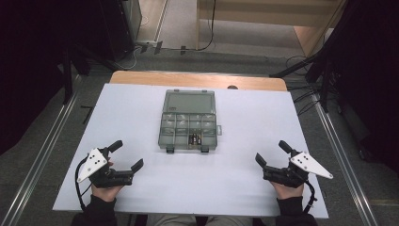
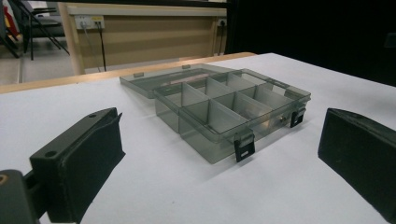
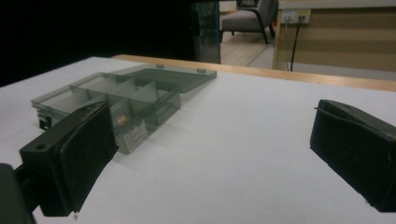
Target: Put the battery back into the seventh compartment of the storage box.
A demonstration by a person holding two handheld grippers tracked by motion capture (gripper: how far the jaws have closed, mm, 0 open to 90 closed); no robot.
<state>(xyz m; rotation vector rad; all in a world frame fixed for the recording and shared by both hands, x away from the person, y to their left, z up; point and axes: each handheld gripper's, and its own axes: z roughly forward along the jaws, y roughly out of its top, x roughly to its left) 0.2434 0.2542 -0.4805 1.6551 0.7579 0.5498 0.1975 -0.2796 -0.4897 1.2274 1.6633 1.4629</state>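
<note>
A smoky clear compartment box (image 1: pixel 189 128) lies open in the middle of the white table (image 1: pixel 141 108), its lid (image 1: pixel 190 101) folded flat toward the far side. One front compartment holds small dark and brass parts (image 1: pixel 195 139). In the left gripper view the box (image 2: pixel 224 109) shows its two black latches. The right gripper view has the box (image 3: pixel 112 98) at left. My left gripper (image 1: pixel 126 155) rests open at the near left, my right gripper (image 1: pixel 272 152) open at the near right. Both hold nothing.
The table's wooden far edge (image 1: pixel 197 80) runs behind the box. Black stands and cables (image 1: pixel 306 70) flank the table on the floor. A wall with power sockets (image 2: pixel 88 21) stands beyond.
</note>
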